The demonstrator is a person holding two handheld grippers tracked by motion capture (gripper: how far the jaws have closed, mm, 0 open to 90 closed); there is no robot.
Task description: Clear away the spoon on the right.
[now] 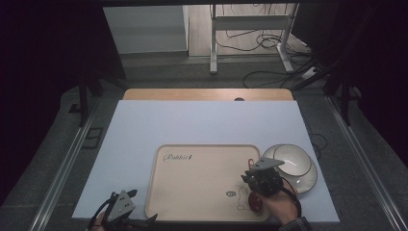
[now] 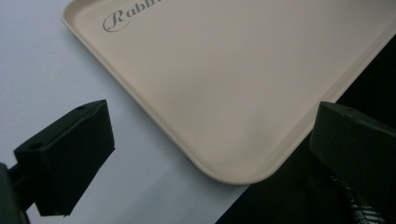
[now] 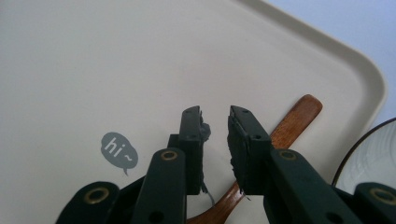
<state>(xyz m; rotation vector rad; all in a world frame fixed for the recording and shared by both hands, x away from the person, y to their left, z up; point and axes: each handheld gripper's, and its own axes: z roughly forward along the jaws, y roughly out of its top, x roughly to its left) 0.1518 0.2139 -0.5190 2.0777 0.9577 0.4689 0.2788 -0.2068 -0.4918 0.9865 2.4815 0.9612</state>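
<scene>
One wooden spoon (image 3: 285, 133) lies on the beige tray (image 3: 364, 79) just beneath the right hand-held gripper (image 3: 215, 122), whose narrowly parted jaws grip nothing, probably just set down. Left hand-held gripper (image 2: 210, 135) waits wide open, empty, the tray corner ahead of it.

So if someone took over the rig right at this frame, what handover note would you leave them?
Right gripper: over the tray's near right corner, jaws a narrow gap apart and not pressing on anything; the wooden spoon lies on the tray beneath them.
Left gripper: jaws wide open, nothing between them, at the tray's near left corner.
Things: beige tray on the white mat; white bowls stacked just right of the tray, off it.
Done: the spoon lies on the tray, apparently just set down.
Left: probably back the right gripper away; whether the bowls go on the tray next I cannot tell.
</scene>
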